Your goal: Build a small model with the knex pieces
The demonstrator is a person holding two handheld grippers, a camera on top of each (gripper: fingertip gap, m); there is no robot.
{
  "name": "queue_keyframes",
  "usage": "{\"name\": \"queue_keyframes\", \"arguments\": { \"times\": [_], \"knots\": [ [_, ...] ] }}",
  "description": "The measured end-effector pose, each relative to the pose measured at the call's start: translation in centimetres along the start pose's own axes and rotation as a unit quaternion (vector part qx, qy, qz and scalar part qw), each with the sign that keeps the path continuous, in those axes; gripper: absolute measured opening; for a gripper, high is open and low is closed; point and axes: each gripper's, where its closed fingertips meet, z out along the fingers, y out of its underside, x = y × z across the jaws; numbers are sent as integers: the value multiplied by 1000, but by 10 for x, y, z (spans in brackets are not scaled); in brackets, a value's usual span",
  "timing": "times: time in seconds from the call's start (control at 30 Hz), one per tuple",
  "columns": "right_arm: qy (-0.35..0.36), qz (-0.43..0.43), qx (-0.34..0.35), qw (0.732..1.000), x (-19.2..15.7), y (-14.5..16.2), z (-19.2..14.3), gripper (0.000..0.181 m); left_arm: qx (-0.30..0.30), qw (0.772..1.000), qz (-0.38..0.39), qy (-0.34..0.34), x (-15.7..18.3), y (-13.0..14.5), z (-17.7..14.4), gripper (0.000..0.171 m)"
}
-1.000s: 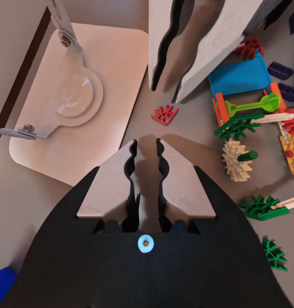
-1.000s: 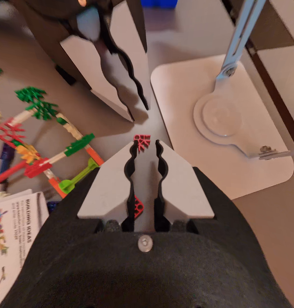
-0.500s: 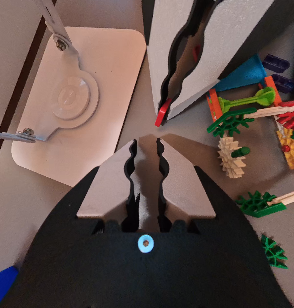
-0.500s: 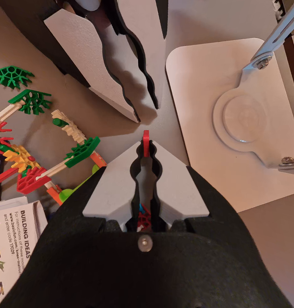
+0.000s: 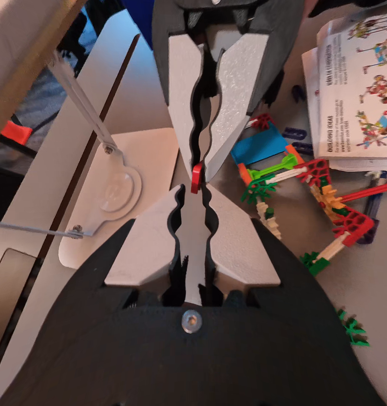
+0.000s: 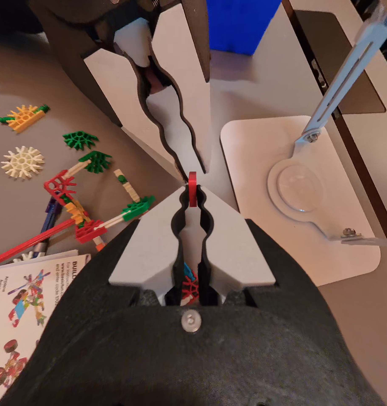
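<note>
My right gripper is shut on a small red connector piece, held edge-on at its fingertips and raised above the grey table. In the left wrist view the right gripper comes down from the top with the red piece sticking out. My left gripper is open and empty, tip to tip with the right one. The red piece's free end sits just at the mouth of its jaws, and I cannot tell if it touches them. The left gripper also shows at the top of the right wrist view.
A toy frame of rods and coloured connectors lies on the table beside a printed booklet. Loose connectors lie around: green, white, yellow. A white stand base with metal arms sits on the other side, with a blue box behind it. Left and right tips are no more than a few centimetres apart.
The red connector lay flat on the table; my right gripper shut on it and lifted it. Both grippers rose and now meet tip to tip. The left jaws stayed open.
</note>
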Motion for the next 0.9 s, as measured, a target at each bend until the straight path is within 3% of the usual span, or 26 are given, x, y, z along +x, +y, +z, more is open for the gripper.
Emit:
{"name": "queue_keyframes", "arguments": {
  "times": [0.13,0.2,0.5,0.6,0.7,0.8,0.9],
  "knots": [
    [17,-20,-6,1000,-1,-5,-3,6,-6,999,45,-1,5,-4,-5,3],
    [41,-42,-32,998,3,-5,-8,20,-14,998,65,-9,4,-7,-10,3],
    [85,-113,-101,985,-21,-14,-14,5,-115,970,210,-33,17,-8,-24,4],
    [93,-44,-88,991,-23,-16,-16,4,-123,972,194,-48,15,-10,-27,9],
    [81,71,-22,994,-27,-21,-19,4,-120,980,150,-54,14,-10,-40,17],
    [57,176,48,982,-31,-22,-20,4,-89,992,86,-34,25,-9,-48,21],
    [47,231,72,969,-33,-16,-17,3,-96,993,58,-23,38,6,-46,22]
  ]
}}
